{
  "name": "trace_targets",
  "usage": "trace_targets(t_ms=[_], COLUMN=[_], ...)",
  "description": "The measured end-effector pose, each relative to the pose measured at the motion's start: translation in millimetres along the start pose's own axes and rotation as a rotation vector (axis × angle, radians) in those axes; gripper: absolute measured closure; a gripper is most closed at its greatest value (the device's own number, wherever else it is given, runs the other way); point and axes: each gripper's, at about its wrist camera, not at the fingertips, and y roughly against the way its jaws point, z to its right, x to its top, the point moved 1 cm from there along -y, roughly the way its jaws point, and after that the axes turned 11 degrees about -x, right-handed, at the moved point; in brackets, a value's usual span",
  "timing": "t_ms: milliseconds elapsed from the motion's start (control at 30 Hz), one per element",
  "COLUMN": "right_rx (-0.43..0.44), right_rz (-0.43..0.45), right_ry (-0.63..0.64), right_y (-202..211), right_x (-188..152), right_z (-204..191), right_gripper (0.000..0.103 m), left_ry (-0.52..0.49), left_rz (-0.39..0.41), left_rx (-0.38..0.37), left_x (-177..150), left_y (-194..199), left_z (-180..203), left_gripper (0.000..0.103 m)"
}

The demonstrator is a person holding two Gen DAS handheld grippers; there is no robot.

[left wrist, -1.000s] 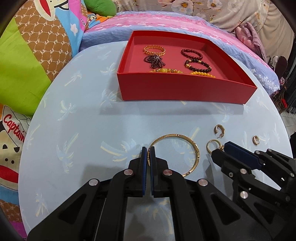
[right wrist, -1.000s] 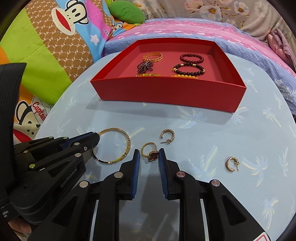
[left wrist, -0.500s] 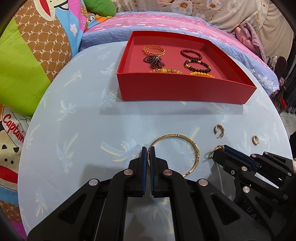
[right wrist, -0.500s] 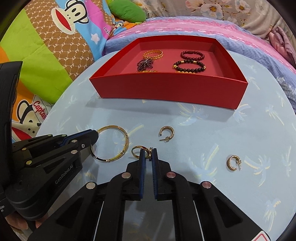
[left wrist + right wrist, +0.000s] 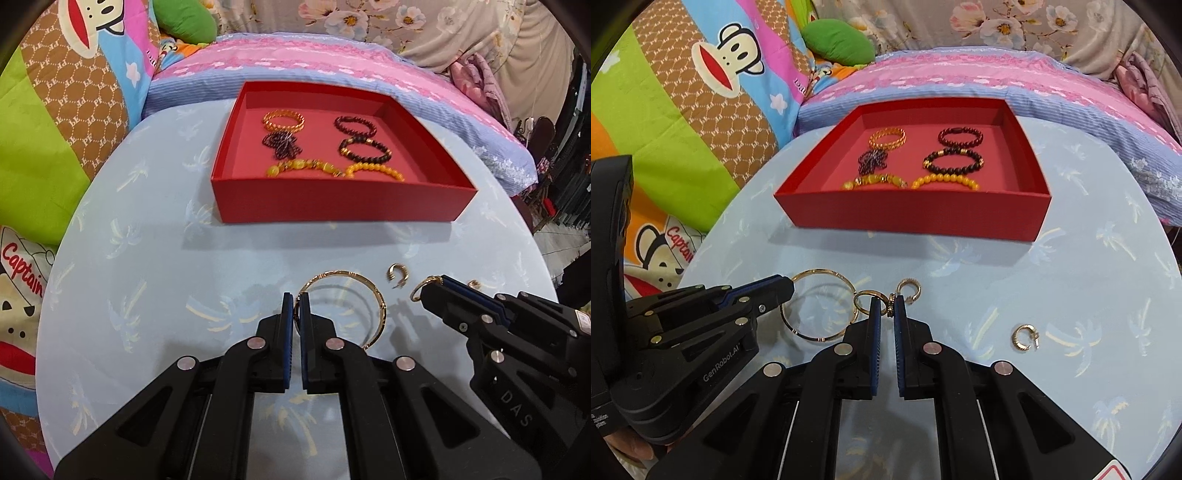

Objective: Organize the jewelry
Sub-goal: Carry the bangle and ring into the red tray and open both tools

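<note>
Round table (image 5: pixel 155 280) with pale blue palm-print cover. Red tray (image 5: pixel 916 216) sits toward the far edge, holding six bracelets in two columns: gold chain bracelet (image 5: pixel 887 137), dark cluster, yellow-stone strand at left; dark red beads, black beads, yellow bead bracelet (image 5: pixel 945 181) at right.

Left gripper (image 5: pixel 296 308): jaws closed on the rim of the gold bangle (image 5: pixel 354 306), which lies near the table's near edge with its shadow beneath it.

Right gripper (image 5: pixel 887 308): jaws pinched together on the gold ring (image 5: pixel 867 301); the ring's dark setting pokes up between the pads. In the left view the ring hangs at the tip, clear of the cloth.

Two hoop earrings loose on the table: one (image 5: pixel 909 289) just beyond the right gripper, the other (image 5: pixel 1025 336) toward the right edge, well apart
</note>
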Motion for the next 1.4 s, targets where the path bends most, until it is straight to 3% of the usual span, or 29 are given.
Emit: trace_targets(t_ms=[333,633,833,1133,1400], right_rx=[0.003,-0.021,-0.040,-0.065,-0.055], right_rz=[0.074,0.123,0.103,0.054,-0.018], right_ry=[-0.039,-0.095,-0.109,-0.101,-0.084], right_y=[16.0,0.6,-31.3,-78.9,-111.2], right_x=[40.3,102.1,131.9,154.1,159.7], right_z=[19.2,46.7,56.3,63.5,56.8], right_gripper=[0.096,0.096,0.096,0.096,0.096], left_ry=[-0.048,-0.081,-0.081,-0.056,-0.030], left_rz=[0.077,0.151,0.115,0.015,-0.021], left_rx=[-0.040,-0.033,-0.025,0.005,0.009], left_x=[40.8,113.8,145.1,166.1,174.0], left_y=[22.6,9.8,-32.4,-98.4,-119.2], left_z=[19.4,20.6,15.1,-2.1,-8.9], left_gripper=[0.100,0.100,0.100,0.100,0.099])
